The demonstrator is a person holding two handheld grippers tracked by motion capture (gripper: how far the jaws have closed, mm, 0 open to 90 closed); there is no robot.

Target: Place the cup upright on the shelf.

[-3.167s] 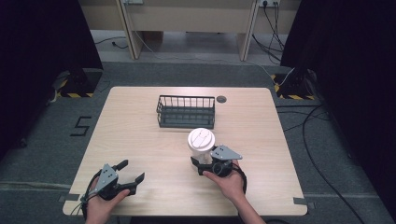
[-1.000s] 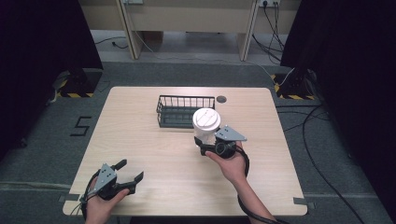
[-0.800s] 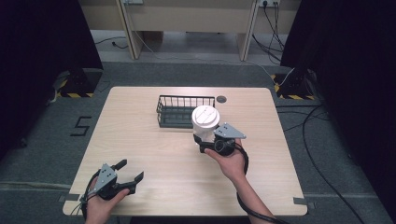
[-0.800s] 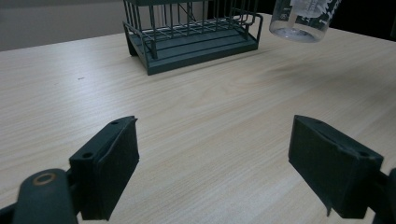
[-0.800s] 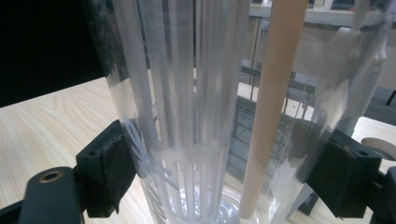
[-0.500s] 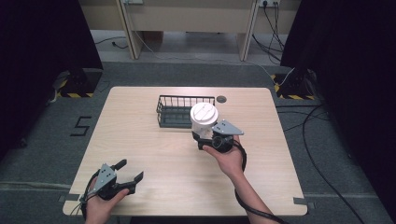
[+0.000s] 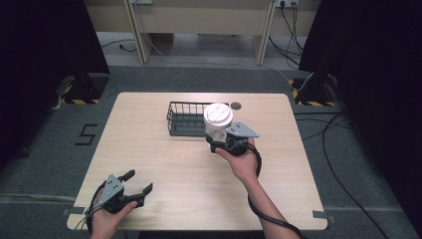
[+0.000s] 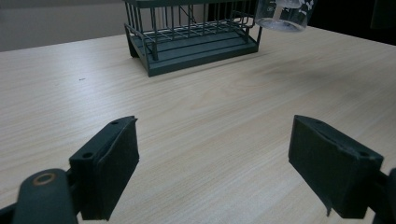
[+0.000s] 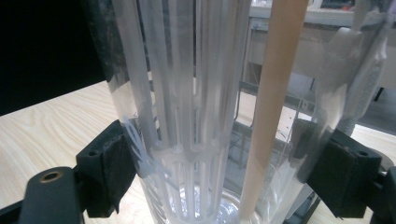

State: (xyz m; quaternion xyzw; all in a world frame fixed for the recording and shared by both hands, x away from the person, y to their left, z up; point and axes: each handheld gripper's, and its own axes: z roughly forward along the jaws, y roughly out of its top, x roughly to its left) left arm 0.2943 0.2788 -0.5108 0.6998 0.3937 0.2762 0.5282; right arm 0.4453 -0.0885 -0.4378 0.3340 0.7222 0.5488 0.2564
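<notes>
Item: right gripper (image 7: pixel 215 140). Seen in the high view slightly toward 2 o'clock of the table's middle, carried in the person's right hand (image 7: pixel 244 162). Its jaws are closed against the two sides of a clear plastic cup (image 7: pixel 217 125), which is held upright and lifted off the table (image 7: pixel 149 149). In the right gripper view the black pads (image 9: pixel 112 168) are pressed to the lower wall of the cup (image 9: pixel 201 116), and a ribbed clear insert and a pale straight stick are seen through the wall.

Item: cup. Fitted with a white lid (image 7: pixel 218 114). It is placed just at the 4 o'clock corner of the basket (image 7: pixel 185 119), overlapping that corner in the high view; whether it is touching the wire cannot be told. In the left gripper view its clear bottom (image 8: pixel 282 16) is shown hanging above the table at 1 o'clock, beside the basket's end.

Item: basket. Dark green wire, oblong, set on the table toward 12 o'clock of the middle; its floor (image 8: pixel 196 44) is seen bare in the left gripper view.

Item: left gripper (image 7: pixel 137 184). Kept at the table's 7 o'clock corner in the person's left hand (image 7: pixel 107 219). Its jaws are spread wide with nothing between them; bare wood is seen between the pads (image 8: pixel 114 168).

Item: table. Light wood, with a round dark cable port (image 7: pixel 236 105) near the 12 o'clock edge.
</notes>
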